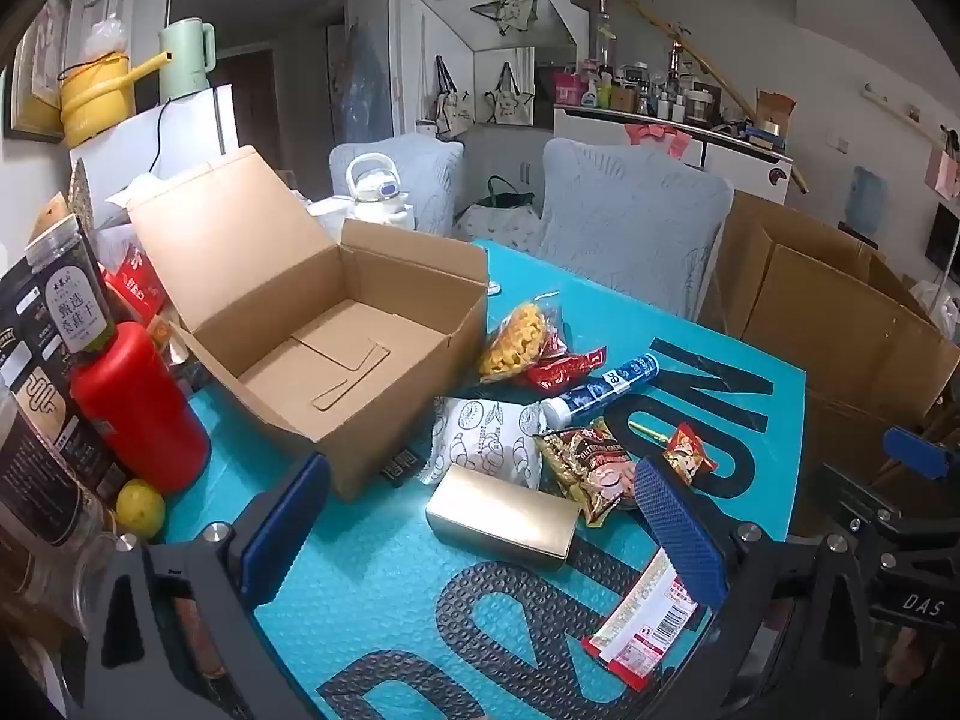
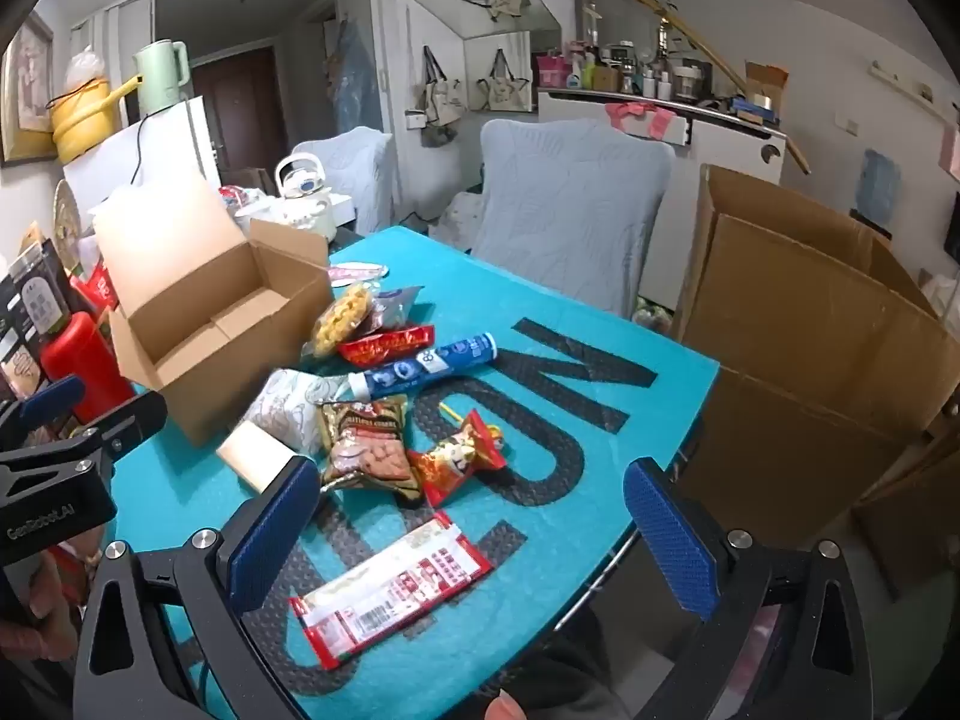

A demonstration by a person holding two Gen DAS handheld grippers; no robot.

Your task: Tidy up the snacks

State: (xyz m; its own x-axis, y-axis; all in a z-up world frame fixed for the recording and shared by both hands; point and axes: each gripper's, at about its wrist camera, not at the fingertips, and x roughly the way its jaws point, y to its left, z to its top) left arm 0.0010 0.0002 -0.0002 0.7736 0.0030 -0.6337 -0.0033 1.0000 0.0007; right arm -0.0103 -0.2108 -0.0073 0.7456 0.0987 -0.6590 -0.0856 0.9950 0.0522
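I hold both the left hand-held gripper (image 1: 480,516) and right hand-held gripper (image 2: 474,516) spread wide, empty, above the desk (image 1: 372,564); the box (image 1: 336,330) sits at ten o'clock of the snacks (image 2: 384,402).

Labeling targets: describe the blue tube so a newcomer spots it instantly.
Start at the open cardboard box on the teal mat. In the snack pile beside its open side lies the blue tube, just past a red packet. It is the pile's only rigid cylinder, dark blue with a white end.
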